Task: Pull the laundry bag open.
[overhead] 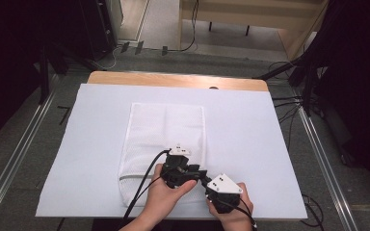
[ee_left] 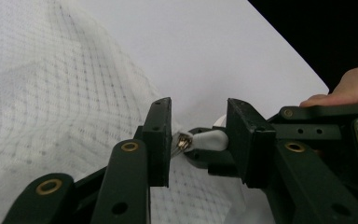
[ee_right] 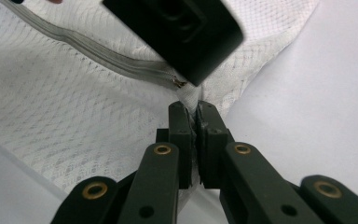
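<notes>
Table (overhead: 279, 159): white sheet | mesh laundry bag (overhead: 166, 130): flat at centre, contents not discernible | right gripper (ee_right: 196, 116): jaws clamped on bag's corner fabric | left gripper (ee_left: 198, 140): jaws parted around white zipper pull (ee_left: 209, 138), contact unclear

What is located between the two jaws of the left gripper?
In the left gripper view, the white zipper pull of the mesh bag sits between the open jaws of the left gripper.

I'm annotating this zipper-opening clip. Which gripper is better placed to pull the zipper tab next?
Left. The left gripper is open with the white zipper pull between its jaws, ready to close and pull. The right gripper is shut on the mesh bag corner beside it, anchoring the fabric.
</notes>
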The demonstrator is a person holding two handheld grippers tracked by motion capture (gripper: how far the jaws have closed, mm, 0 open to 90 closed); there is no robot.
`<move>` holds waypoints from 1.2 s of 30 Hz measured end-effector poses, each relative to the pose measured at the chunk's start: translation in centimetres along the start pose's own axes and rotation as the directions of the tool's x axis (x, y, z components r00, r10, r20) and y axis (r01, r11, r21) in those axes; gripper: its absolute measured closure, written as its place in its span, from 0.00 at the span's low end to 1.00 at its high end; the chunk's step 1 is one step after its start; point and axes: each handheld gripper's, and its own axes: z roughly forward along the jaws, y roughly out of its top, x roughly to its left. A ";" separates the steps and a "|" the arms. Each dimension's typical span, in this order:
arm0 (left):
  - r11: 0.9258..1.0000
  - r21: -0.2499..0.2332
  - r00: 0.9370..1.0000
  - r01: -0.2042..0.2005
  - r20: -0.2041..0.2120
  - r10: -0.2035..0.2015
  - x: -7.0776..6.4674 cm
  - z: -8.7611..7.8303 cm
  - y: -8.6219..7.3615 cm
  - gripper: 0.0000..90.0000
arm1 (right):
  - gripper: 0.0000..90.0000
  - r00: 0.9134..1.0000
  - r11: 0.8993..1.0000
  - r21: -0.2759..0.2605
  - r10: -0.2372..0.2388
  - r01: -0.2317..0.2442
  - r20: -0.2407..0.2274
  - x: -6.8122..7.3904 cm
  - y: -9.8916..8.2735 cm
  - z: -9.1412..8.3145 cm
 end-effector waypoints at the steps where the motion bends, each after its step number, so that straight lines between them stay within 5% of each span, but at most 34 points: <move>1: 1.000 0.001 1.000 0.009 0.007 -0.009 0.1 -0.1 -0.1 0.73 | 0.98 1.000 1.000 -0.001 0.000 0.000 0.004 -0.1 0.0 -0.1; 7: 0.999 0.019 0.998 0.036 0.051 -0.037 1.2 -0.3 -0.8 0.82 | 0.98 1.000 1.000 -0.005 0.004 -0.004 0.009 -0.3 0.0 -0.1; 19: 0.999 0.030 0.996 0.021 0.081 -0.023 1.6 -0.2 -1.2 0.94 | 0.98 1.000 1.000 -0.010 0.001 -0.001 0.009 -0.2 0.0 -0.1; 21: 0.999 0.032 0.993 0.015 0.116 -0.018 2.0 -0.2 -1.2 0.96 | 0.98 1.000 1.000 -0.016 0.007 -0.007 0.004 -0.3 0.1 -0.2; 29: 0.999 0.017 0.995 -0.038 0.097 0.036 2.1 -0.4 -1.4 0.98 | 0.98 1.000 1.000 -0.017 0.011 -0.011 0.010 -0.3 0.3 -0.4; 36: 0.999 0.025 0.993 -0.039 0.115 0.036 2.6 -0.9 -1.6 0.98 | 0.99 1.000 1.000 -0.019 -0.002 0.002 0.005 -0.1 0.5 -0.6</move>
